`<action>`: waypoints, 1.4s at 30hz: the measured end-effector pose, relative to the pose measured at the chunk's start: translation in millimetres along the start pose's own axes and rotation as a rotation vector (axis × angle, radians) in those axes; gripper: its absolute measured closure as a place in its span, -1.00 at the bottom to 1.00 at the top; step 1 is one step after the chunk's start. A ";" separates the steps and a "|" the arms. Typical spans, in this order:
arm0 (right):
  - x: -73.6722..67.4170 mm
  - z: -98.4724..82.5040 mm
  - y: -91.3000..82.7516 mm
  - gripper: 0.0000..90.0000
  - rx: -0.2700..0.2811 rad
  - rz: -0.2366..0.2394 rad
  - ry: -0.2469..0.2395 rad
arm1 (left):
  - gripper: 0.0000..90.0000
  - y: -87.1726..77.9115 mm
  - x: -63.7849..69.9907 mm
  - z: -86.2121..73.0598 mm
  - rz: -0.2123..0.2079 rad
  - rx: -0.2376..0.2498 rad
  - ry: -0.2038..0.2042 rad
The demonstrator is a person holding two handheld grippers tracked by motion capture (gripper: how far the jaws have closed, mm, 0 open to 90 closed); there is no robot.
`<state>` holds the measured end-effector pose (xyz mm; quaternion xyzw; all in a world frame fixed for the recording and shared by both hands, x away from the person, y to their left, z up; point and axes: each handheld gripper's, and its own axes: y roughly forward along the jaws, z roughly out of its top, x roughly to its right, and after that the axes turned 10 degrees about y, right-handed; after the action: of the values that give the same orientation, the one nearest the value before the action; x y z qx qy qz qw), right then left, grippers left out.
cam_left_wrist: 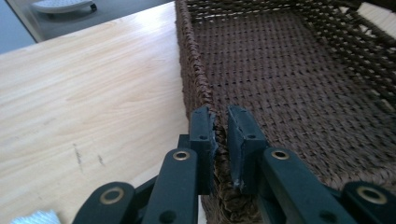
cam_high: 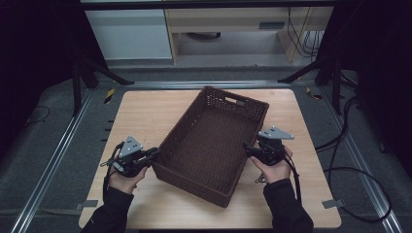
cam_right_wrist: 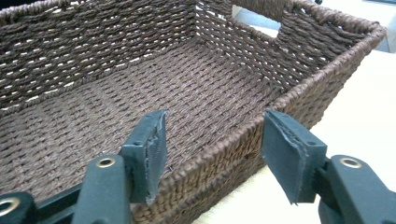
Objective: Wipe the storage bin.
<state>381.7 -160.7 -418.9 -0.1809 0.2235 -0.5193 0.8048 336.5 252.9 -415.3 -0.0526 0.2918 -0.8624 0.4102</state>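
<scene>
High view first: nearest the camera, two sleeved forearms come in from the bottom edge, each hand holding a gripper against the basket [cam_high: 214, 145] on the wooden table [cam_high: 141, 116]. The left gripper [cam_high: 154, 154] meets the basket's left long wall near its near corner. In the left gripper view its jaws are pressed close together on the woven rim [cam_left_wrist: 201, 88], one pad outside the wall and one inside, pinching it. The right gripper [cam_high: 247, 148] sits at the opposite long wall, about halfway along it. In the right gripper view its jaws stand spread wide to either side of that rim [cam_right_wrist: 261, 123], the pads clear of the weave.

The basket is dark brown, woven and rectangular, lying near the middle of the table. Its long axis runs diagonally, from the near corner at lower right toward the far short end, which points up and to the right. That far end wall carries a cut-out handle [cam_high: 236, 102].

Beyond the table lie grey floor and pale furniture [cam_high: 218, 22].
</scene>
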 end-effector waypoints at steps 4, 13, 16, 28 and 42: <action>-2.3 -1.6 1.9 -0.13 -0.021 -0.003 -0.006 | 0.73 -4.4 5.0 0.0 -0.006 0.001 0.004; -3.7 -1.3 7.7 0.01 -0.032 -0.020 -0.040 | 0.40 0.3 -5.9 10.0 0.025 0.016 0.001; -5.2 -0.1 11.6 0.03 -0.027 -0.018 -0.054 | 0.42 7.3 -9.0 13.2 0.023 0.011 0.016; -8.1 -2.8 11.7 -0.22 -0.028 0.010 -0.024 | 0.72 10.6 -0.3 10.1 0.005 -0.021 0.019; -9.6 -6.1 9.7 -0.01 -0.035 0.015 -0.012 | 0.57 2.5 6.7 11.5 0.000 -0.005 0.023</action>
<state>382.2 -148.4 -427.4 -0.1964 0.2289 -0.5080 0.8068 337.6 241.4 -408.2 -0.0436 0.2985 -0.8623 0.4067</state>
